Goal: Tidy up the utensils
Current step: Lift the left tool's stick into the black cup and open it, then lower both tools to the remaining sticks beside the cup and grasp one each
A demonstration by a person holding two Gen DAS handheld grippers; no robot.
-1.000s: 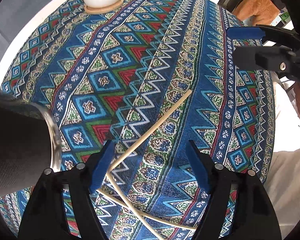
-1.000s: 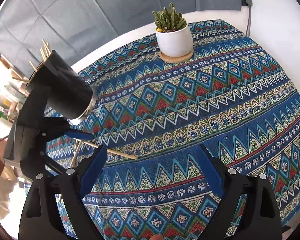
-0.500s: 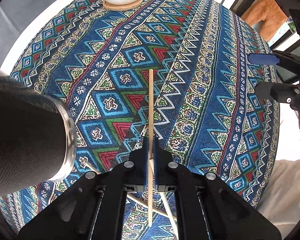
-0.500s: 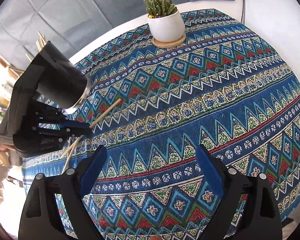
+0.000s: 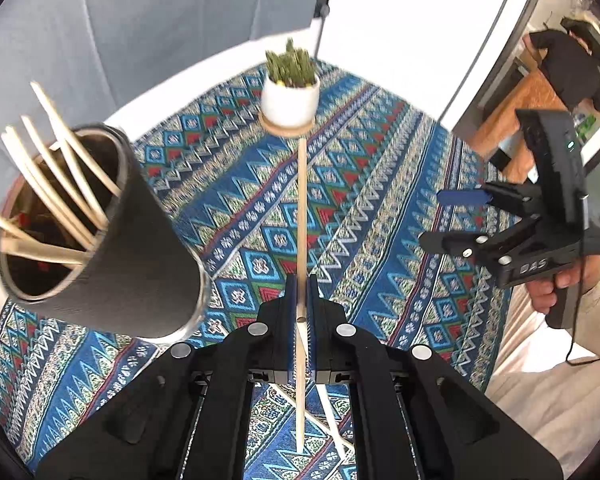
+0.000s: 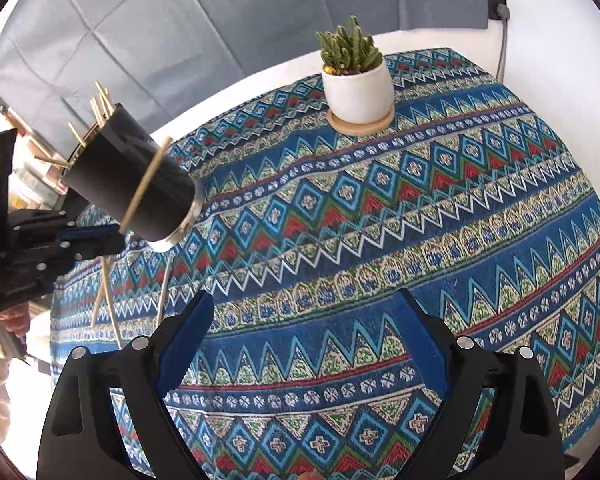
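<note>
My left gripper [image 5: 302, 284] is shut on a wooden chopstick [image 5: 301, 208] and holds it lifted off the table, pointing toward the plant. It also shows in the right wrist view [image 6: 146, 184], crossing in front of the black cup. The black cup [image 5: 112, 236] stands just left of it with several chopsticks [image 5: 56, 172] inside; it also shows in the right wrist view [image 6: 136, 184]. Two more chopsticks [image 6: 108, 292] lie on the cloth below the left gripper. My right gripper [image 6: 304, 332] is open and empty above the cloth.
A cactus in a white pot [image 6: 356, 84] stands on a wooden coaster at the table's far side. The patterned tablecloth [image 6: 380, 240] covers the round table. A person [image 5: 568, 68] stands beyond the table at the far right.
The left gripper closed on a chopstick, then lifted and tilted it up beside the cup. The right gripper stayed open and drifted slightly.
</note>
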